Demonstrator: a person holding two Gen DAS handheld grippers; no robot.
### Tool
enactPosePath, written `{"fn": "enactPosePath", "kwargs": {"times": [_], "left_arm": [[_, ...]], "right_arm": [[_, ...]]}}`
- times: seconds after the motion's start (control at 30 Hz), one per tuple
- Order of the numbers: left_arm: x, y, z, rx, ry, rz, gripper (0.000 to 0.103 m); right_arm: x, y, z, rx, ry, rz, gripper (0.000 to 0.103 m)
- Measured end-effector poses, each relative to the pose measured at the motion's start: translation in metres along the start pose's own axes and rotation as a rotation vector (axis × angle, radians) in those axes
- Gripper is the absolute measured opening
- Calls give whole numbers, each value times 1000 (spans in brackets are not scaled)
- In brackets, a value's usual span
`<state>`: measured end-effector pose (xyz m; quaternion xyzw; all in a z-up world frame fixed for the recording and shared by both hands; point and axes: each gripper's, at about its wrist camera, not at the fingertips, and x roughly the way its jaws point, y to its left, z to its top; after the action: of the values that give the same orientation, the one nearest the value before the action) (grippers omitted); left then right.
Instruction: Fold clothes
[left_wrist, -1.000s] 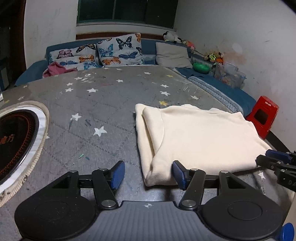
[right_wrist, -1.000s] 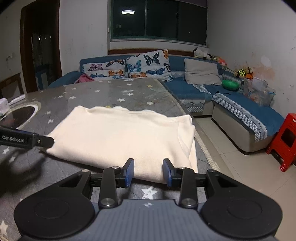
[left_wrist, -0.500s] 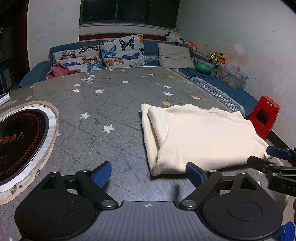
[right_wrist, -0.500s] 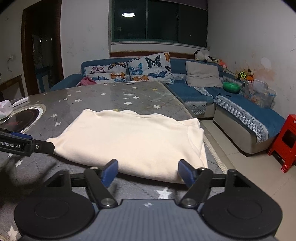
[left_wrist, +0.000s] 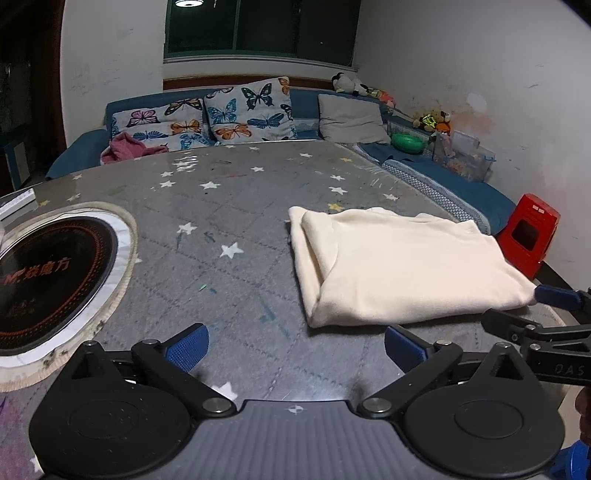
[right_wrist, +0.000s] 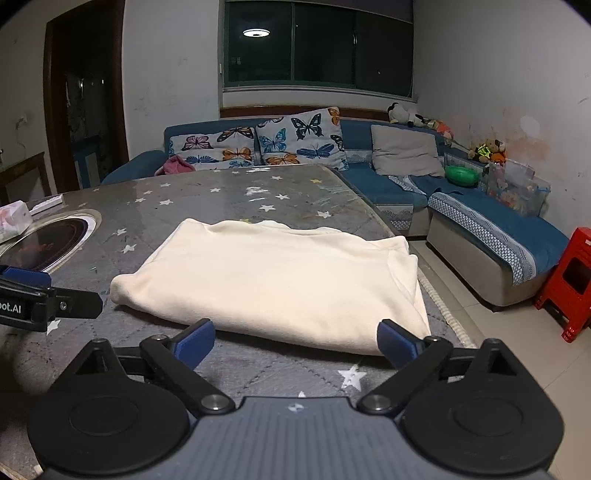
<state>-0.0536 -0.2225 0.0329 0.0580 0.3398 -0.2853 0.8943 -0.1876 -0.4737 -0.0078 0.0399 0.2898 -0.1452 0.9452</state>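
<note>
Covering my view: grey star-print tabletop (left_wrist: 229, 206); cream garment (left_wrist: 402, 266), folded flat near its right edge; induction cooker (left_wrist: 48, 273), set in at the left edge. My left gripper (left_wrist: 295, 341) and right gripper (right_wrist: 295, 338): jaws wide, holding nothing.

A cream garment (right_wrist: 273, 280) lies ahead of the blue-padded jaws on a grey, white-starred tablecloth (left_wrist: 229, 206); beyond, butterfly-print cushions (right_wrist: 299, 138) on a blue sofa (right_wrist: 480, 218), and a red stool (right_wrist: 570, 280) off right.
</note>
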Motion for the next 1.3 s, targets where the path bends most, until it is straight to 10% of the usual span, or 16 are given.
{"fn": "enactPosePath", "kwargs": {"times": [1.3], "left_arm": [[-24, 3, -20, 17, 39, 84, 103]], "right_arm": [[-12, 17, -16, 100, 45, -53, 103]]}}
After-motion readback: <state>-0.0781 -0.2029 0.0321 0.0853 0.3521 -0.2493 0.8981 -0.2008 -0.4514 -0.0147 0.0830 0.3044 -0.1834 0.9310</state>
